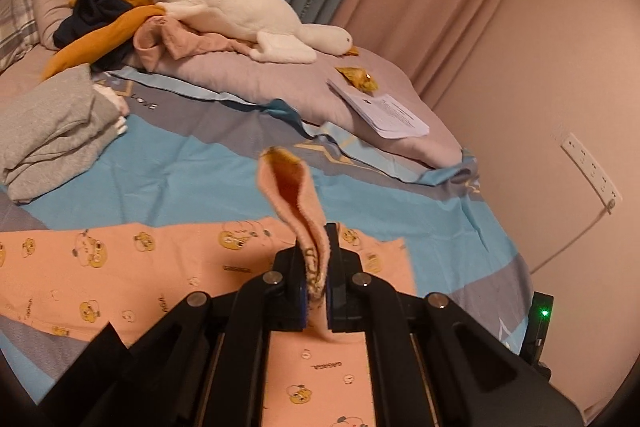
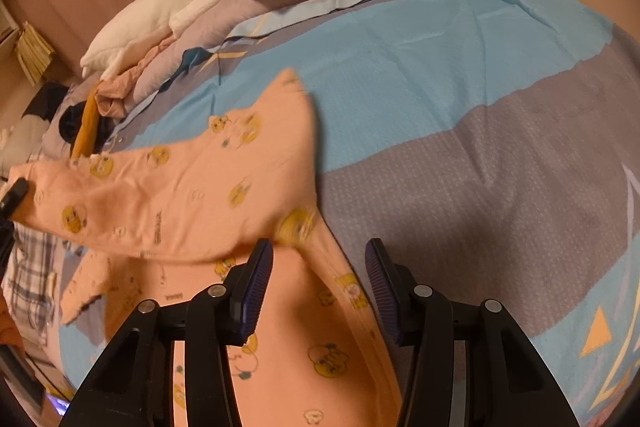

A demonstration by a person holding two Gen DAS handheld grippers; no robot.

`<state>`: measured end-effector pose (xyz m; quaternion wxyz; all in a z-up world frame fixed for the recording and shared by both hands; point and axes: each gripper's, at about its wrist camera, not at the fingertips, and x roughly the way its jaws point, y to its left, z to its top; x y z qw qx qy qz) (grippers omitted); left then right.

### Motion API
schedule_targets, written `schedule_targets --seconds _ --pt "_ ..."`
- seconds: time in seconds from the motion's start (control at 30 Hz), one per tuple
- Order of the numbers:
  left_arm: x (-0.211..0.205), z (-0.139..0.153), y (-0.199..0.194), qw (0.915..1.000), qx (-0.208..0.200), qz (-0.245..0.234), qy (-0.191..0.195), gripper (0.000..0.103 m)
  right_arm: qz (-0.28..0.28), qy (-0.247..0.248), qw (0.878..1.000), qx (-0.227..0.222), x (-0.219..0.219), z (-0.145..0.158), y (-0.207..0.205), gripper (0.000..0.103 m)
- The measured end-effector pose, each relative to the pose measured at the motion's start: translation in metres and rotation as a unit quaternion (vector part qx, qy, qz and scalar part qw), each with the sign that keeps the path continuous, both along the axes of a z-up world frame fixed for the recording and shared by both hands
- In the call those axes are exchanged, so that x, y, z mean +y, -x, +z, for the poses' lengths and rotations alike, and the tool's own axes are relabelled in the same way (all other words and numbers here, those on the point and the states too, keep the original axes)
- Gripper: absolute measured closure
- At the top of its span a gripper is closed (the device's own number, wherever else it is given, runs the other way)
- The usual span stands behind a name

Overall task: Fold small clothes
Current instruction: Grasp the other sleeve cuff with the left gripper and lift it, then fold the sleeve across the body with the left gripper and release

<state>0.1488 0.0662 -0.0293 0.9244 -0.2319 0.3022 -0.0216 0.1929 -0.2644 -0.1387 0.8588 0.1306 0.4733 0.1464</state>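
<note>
Peach duck-print garment (image 2: 192, 195), centre-left of frame on the bed (image 2: 460, 155), its edge pinched and raised by left tongs (image 1: 316, 279); right tongs (image 2: 318, 287) spread, empty; thin hold risks fabric slipping.

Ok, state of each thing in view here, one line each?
Left gripper: shut on a pinched fold of the garment.
Right gripper: open, empty, above the garment.
Peach duck-print cotton garment: partly lifted, one leg raised off the bed.
Grey folded sweater: folded, lying aside.
White plush goose: lying on the pillows.
</note>
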Motion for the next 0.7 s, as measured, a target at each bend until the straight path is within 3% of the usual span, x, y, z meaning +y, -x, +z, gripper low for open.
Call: schedule_targets --seconds 0.1,0.33,0.7 --pt "0.007 0.002 0.004 0.9999 0.001 0.011 -0.006 0.099 0.008 0.001 1.0 0.005 0.009 -0.002 -0.006 0.053" --pt "0.021 -0.004 0.01 0.9995 0.013 0.027 -0.014 0.099 0.027 0.036 0.999 0.028 0.036 -0.019 -0.02 0.067" --pt "0.045 -0.027 0.018 0.9975 0.046 0.053 -0.005 0.098 0.029 0.073 0.996 0.033 0.043 -0.025 -0.022 0.067"
